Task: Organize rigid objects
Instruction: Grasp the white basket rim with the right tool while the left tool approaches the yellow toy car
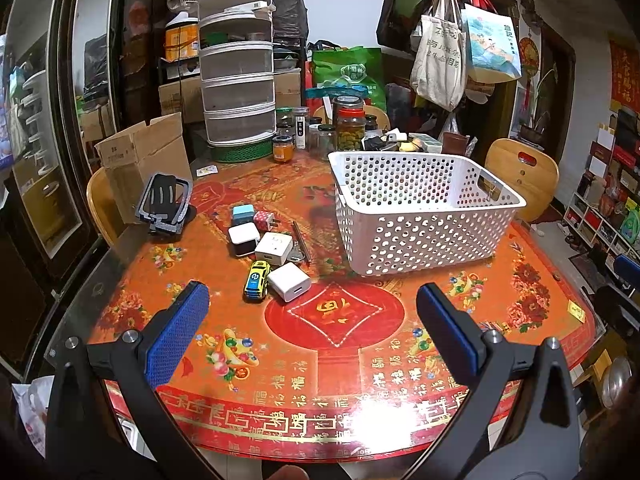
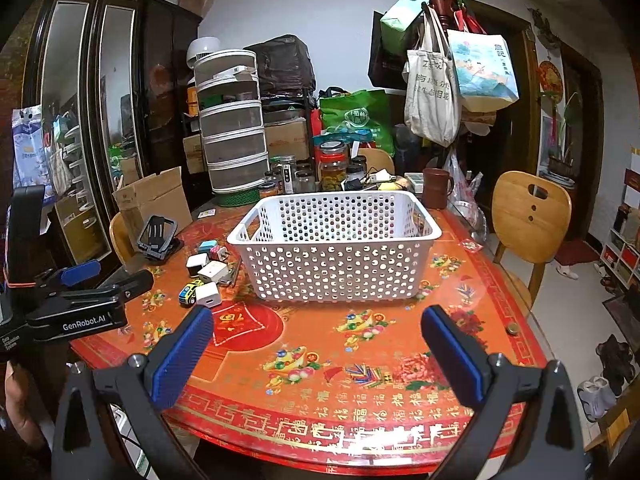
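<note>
Both tongs hang over the near edge of the table [image 1: 400,360], above its red patterned cover.

Left gripper [image 1: 312,312]: jaws wide apart, nothing between the blue pads [image 1: 176,332]. From the right wrist view I see its body at far left [image 2: 86,276], off the table edge, a hand [image 2: 20,400] below it.

Right gripper [image 2: 316,332]: jaws equally wide, nothing held.

Basket [image 1: 420,216]: white, perforated, upright on the table, right of centre in the left view and dead ahead in the right view. I see nothing inside it through the holes.

Small items sit in a loose cluster just left of the basket, apart from it:
- toy car [image 1: 257,280], yellow and blue, nearest me
- white charger [image 1: 289,281], touching or just beside the car
- white plug [image 1: 273,249] behind those
- black-and-white cube [image 1: 243,240]
- blue cube [image 1: 243,213] and pink dotted charger [image 1: 264,221] at the back
- a thin pen-like stick [image 1: 301,240] on the cluster's basket side

Black phone stand [image 1: 164,204] stands farther left, near a cardboard box [image 1: 140,156]. Jars [image 1: 350,124] and stacked drawers [image 1: 238,80] crowd the far edge.
</note>
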A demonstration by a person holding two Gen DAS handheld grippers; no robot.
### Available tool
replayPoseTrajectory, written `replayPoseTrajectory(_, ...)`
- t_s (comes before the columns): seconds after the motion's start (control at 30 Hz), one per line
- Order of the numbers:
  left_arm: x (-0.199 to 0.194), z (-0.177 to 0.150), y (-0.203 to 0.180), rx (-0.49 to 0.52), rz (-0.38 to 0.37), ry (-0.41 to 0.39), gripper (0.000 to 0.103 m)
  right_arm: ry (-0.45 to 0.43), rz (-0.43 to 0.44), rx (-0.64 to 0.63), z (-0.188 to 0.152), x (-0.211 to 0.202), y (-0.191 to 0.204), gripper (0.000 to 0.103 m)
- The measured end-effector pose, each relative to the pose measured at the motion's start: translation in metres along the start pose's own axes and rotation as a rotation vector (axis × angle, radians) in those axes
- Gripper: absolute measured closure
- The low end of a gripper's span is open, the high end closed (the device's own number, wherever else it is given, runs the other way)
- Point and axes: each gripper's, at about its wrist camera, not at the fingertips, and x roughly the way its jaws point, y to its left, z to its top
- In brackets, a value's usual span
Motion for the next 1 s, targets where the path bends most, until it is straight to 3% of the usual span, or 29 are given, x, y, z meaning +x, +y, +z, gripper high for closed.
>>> replayPoseTrajectory(0.47, 0.007, 0.001, 0.003, -0.011, 0.01, -0.011, 0.001, 0.015, -0.025, 0.0, -0.002, 0.01, -0.008, 0.0)
replayPoseTrajectory(0.6, 0.035, 0.006, 0.018, -0.044, 0.054, -0.004, 0.001, 0.005, -0.085, -0.049, 0.011, 0.027, -0.027, 0.0)
replayPoseTrajectory(0.73, 0.078, 0.015, 0.043, -0.069, 0.135, 0.055, 0.001, 0.05, -0.208, -0.062, 0.044, 0.076, -0.072, 0.0)
replayPoseTrajectory(0.83, 0.109, 0.019, 0.067, -0.107, 0.187, 0.098, 0.001, 0.138, -0.289, -0.037, 0.075, 0.135, -0.116, 0.0)
replayPoseTrajectory(0.93, 0.139, 0.02, 0.088, -0.13, 0.193, 0.142, 0.001, 0.202, -0.273, 0.007, 0.09, 0.177, -0.147, 0.001)
replayPoseTrajectory(1.0, 0.161, 0.019, 0.095, -0.106, 0.212, 0.192, 0.001, 0.265, -0.213, 0.055, 0.095, 0.21, -0.165, 0.004)
